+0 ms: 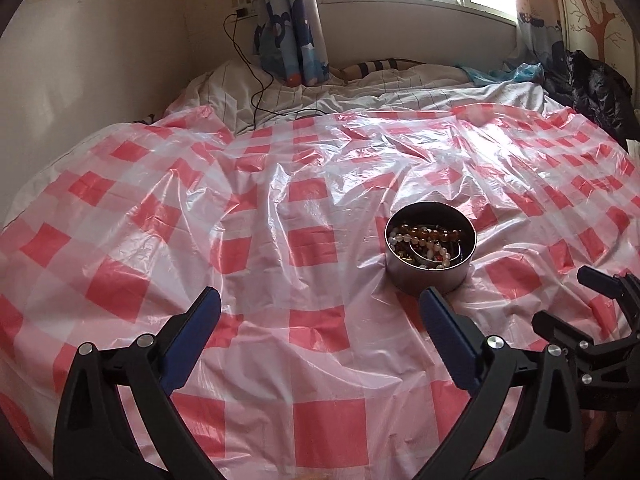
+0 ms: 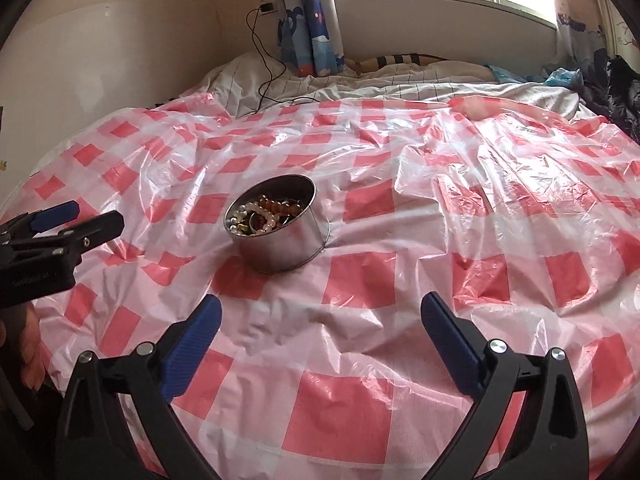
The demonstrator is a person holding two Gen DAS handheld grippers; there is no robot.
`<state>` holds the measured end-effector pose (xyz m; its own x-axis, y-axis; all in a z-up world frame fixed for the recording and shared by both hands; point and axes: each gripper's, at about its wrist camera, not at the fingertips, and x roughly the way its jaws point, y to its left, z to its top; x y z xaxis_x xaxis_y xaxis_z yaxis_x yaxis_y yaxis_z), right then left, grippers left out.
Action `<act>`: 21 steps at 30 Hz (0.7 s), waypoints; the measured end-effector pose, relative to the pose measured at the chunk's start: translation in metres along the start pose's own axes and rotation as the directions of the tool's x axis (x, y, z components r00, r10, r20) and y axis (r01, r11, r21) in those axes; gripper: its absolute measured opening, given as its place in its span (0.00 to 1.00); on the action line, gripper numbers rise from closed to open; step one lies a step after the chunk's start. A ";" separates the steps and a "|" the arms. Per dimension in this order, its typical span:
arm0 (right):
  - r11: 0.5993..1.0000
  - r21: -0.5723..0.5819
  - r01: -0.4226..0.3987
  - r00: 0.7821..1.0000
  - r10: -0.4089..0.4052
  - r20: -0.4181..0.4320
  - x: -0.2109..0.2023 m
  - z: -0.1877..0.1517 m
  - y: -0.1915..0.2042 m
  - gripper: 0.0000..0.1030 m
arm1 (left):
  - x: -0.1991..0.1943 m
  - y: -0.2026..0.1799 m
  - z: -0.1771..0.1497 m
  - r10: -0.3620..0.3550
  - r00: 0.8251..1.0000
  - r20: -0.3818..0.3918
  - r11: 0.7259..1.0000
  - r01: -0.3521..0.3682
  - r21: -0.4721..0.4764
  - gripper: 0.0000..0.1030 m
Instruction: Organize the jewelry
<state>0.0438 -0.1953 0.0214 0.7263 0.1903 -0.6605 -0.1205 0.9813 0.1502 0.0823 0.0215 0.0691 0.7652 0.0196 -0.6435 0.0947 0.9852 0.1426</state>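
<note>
Left wrist view: your left claw (image 1: 320, 312) and right claw (image 2: 320, 316) gape empty; jewelry (image 1: 430, 246) fills the tin (image 1: 430, 276), nothing loose remains.

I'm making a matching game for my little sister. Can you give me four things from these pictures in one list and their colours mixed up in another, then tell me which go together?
Things:
1. tin
2. plastic sheet
3. gripper pads
4. charger cable

Colours:
A. blue
B. black
C. shiny silver
D. red and white checks

Right pairs: 1-C, 2-D, 3-A, 4-B.

The tin holds the beads, and it sits on the plastic sheet.
</note>
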 end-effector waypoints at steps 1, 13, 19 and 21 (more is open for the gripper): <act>1.000 0.000 0.006 1.000 -0.006 0.005 0.000 0.000 -0.001 0.93 | 0.000 0.000 0.000 -0.002 1.000 0.000 1.000 0.002 -0.001 0.93; 0.999 0.046 0.011 1.000 -0.011 0.009 0.004 0.001 -0.010 0.93 | 0.004 0.000 -0.005 -0.014 0.999 -0.047 1.000 0.014 -0.002 0.93; 1.000 0.016 0.018 0.999 -0.019 0.027 0.000 0.001 -0.005 0.93 | -0.006 -0.003 -0.005 -0.080 0.997 -0.002 0.997 0.080 -0.020 0.93; 1.000 0.008 0.028 0.999 -0.028 0.038 -0.001 0.001 -0.003 0.93 | -0.007 -0.007 -0.004 -0.043 0.999 0.007 0.999 0.043 0.000 0.93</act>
<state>0.0441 -0.1987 0.0230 0.7546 0.1611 -0.6361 -0.0946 0.9860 0.1375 0.0737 0.0152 0.0693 0.7650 -0.0239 -0.6435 0.1275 0.9851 0.1150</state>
